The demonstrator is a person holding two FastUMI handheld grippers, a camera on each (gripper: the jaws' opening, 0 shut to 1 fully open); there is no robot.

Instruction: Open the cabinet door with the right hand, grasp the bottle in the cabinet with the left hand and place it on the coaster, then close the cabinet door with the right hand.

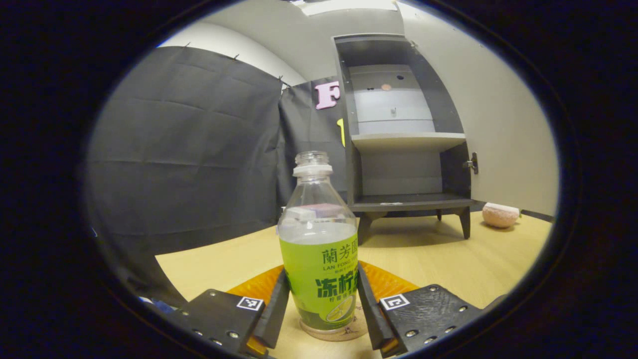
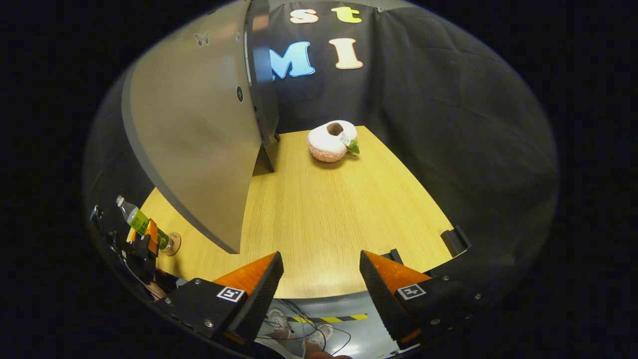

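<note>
Left gripper (image 1: 323, 304) at bottom centre of frame, both fingers (image 1: 275, 309) pressed against the bottle (image 1: 319, 249). Bottle upright, uncapped, base on the coaster (image 1: 335, 334) on the table (image 1: 448, 259). Upper right: cabinet (image 1: 403, 139), door (image 1: 493, 124) swung open, shelves bare. Pink plush toy (image 1: 500, 215) at right, beyond the cabinet's legs.

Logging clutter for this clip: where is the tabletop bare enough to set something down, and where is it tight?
Free: the wide stretch of table between the open cabinet door, the plush toy and the right claw. Also free are the cabinet shelves. Crowded: the near-left corner, where the left claw flanks the bottle on its coaster.
</note>
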